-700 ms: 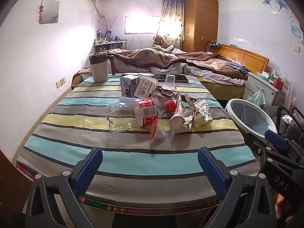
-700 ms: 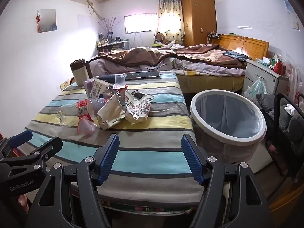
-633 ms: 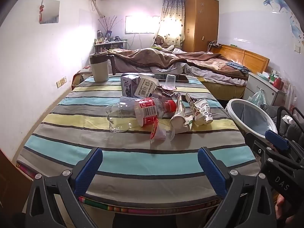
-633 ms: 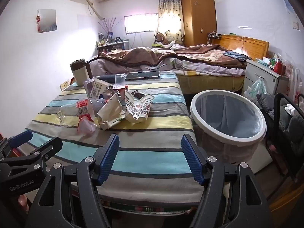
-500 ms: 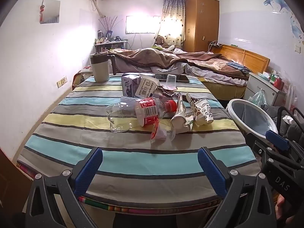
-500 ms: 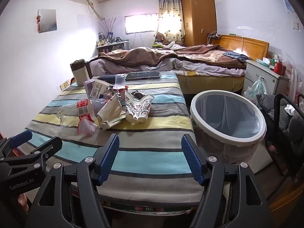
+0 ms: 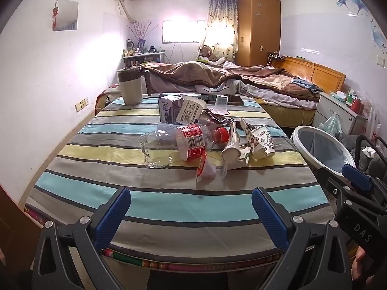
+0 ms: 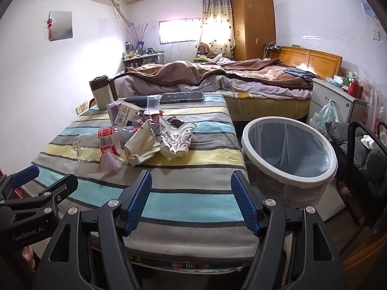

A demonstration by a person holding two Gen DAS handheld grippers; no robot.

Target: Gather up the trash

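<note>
While poised over the near edge of the striped bench [image 7: 79, 149], left tongs [image 7: 191, 207] and right tongs [image 8: 191, 193] spread wide, gripping nothing, clear of the trash pile [image 7: 208, 142].

A clear glossy plastic bottle [image 7: 174, 145] and crumpled paper cups [image 7: 260, 141] lie on matt striped cloth [image 7: 96, 149].

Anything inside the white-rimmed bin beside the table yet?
The round white-rimmed trash bin shows only its grey liner bag, with no trash on the part in view. Its near rim hides the bottom, so I cannot confirm it is empty.
</note>
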